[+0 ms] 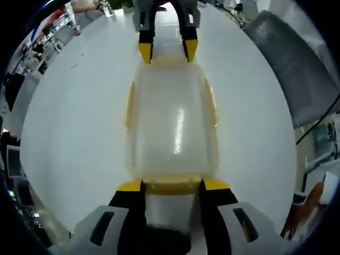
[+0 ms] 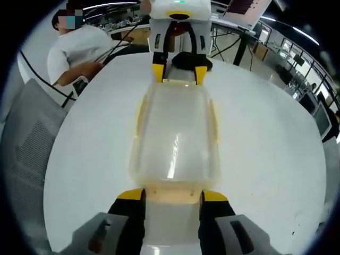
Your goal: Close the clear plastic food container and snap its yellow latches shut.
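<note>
- A clear plastic food container lies at the centre of a round white table, its lid already seated on top, judging by the flat glossy surface.
- The left gripper stands at the container's 6 o'clock end in the left gripper view, its yellow-tipped jaws apart and bracketing the yellow end latch.
- The right gripper does the same at the opposite end, jaws apart on either side of the far end latch; it appears at 12 o'clock in the left gripper view.
- Yellow side latches show along both long edges; whether any has snapped home cannot be told, so latching looks like the work left.
- A grey mesh chair sits at 9 o'clock in the right gripper view, with a person in a white shirt at 11 o'clock; nothing blocks the container.
</note>
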{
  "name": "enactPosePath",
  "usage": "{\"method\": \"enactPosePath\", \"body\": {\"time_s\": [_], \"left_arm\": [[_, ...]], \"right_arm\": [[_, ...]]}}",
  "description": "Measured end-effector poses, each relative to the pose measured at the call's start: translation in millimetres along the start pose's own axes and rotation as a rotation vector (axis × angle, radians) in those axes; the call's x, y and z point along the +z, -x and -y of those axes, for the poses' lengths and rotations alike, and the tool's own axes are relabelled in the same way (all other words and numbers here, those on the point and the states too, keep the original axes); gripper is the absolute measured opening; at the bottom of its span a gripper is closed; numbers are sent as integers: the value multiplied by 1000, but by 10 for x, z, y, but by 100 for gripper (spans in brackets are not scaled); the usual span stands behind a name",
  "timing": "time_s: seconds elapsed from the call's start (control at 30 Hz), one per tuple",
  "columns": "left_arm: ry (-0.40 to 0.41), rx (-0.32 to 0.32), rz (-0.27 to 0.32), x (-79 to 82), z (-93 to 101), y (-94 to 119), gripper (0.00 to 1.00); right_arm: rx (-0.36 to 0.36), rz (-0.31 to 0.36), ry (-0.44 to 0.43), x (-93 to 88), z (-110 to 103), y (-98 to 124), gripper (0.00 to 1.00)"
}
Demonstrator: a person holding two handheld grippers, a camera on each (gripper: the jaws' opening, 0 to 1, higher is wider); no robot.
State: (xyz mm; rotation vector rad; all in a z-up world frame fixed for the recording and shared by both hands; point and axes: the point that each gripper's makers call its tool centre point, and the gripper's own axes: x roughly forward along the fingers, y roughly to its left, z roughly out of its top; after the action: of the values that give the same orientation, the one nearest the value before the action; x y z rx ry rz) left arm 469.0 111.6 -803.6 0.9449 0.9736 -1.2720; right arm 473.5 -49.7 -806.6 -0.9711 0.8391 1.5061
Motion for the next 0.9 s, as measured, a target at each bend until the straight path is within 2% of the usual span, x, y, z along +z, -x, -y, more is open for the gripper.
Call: {"method": "enactPosePath", "body": {"time_s": [0.5,0.9], "left_arm": [[11,5,3,-1,13,7,38],[70,31,-25,-10,10,3,36]], "right_arm": [[-3,-40,-18,-5,-4,-1,34],[-12,-45,-33,-7,-3,2,33]]}}
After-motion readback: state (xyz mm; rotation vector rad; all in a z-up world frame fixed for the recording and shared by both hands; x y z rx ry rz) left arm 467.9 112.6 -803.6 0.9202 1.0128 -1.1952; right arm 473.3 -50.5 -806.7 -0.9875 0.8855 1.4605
